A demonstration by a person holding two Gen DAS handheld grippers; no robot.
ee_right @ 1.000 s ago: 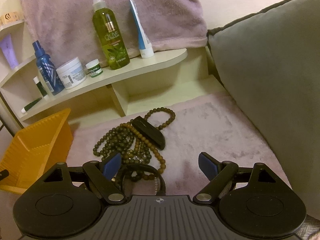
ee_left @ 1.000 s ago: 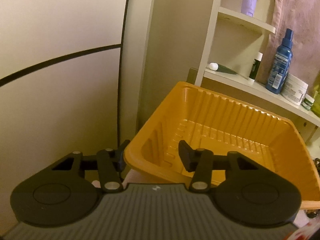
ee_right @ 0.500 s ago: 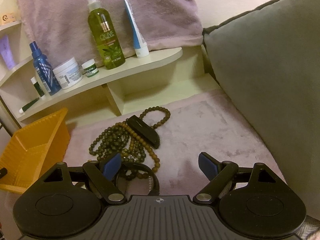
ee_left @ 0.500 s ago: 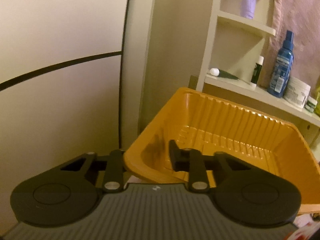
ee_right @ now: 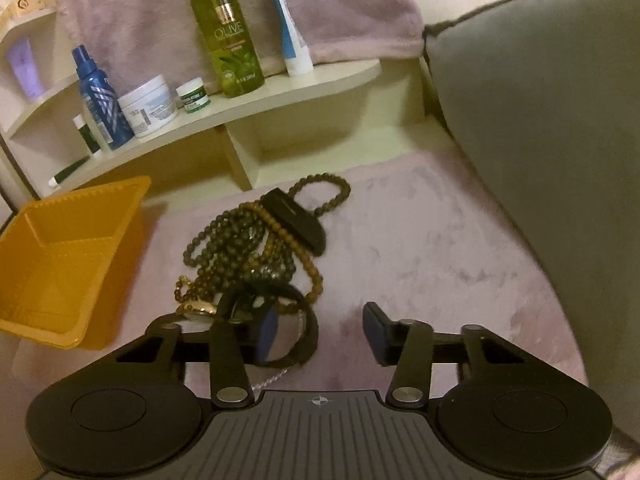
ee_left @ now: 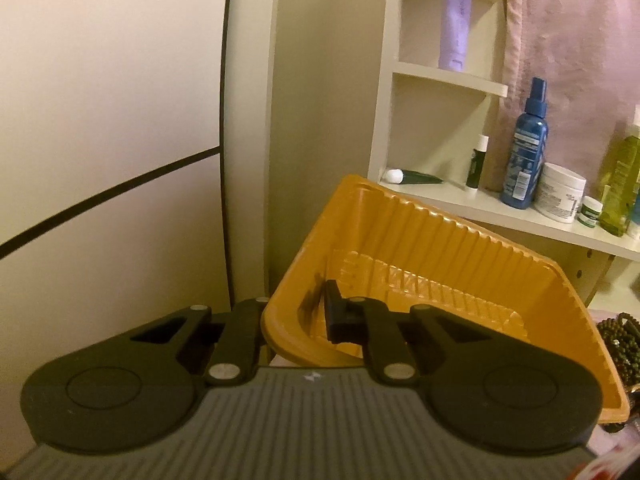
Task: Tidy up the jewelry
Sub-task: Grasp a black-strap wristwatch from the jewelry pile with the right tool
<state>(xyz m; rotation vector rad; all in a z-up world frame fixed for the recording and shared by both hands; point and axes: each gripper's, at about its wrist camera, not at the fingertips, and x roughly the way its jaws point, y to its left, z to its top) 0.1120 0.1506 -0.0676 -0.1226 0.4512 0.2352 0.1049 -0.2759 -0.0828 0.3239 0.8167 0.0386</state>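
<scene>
My left gripper (ee_left: 298, 316) is shut on the near left rim of the orange plastic tray (ee_left: 440, 256), one finger inside the wall and one outside; the tray is tilted and holds nothing I can see. It also shows in the right wrist view (ee_right: 68, 256), at the left on the pink cloth. A pile of bead strands (ee_right: 256, 240) with a black oblong piece (ee_right: 294, 220) lies in the middle. My right gripper (ee_right: 320, 334) is open, low over the near end of the pile, its left finger over a black bangle (ee_right: 296, 320).
A cream shelf unit (ee_right: 248, 100) behind the pile carries an olive-green bottle (ee_right: 226, 28), a blue spray bottle (ee_right: 100, 100), a white jar (ee_right: 150, 106) and tubes. A grey cushion (ee_right: 540, 120) rises at the right. A pale wall panel (ee_left: 112, 120) stands left of the tray.
My left gripper has closed onto the tray's rim and swung it toward the shelves. My right gripper has narrowed somewhat and come closer over the near end of the bead pile.
</scene>
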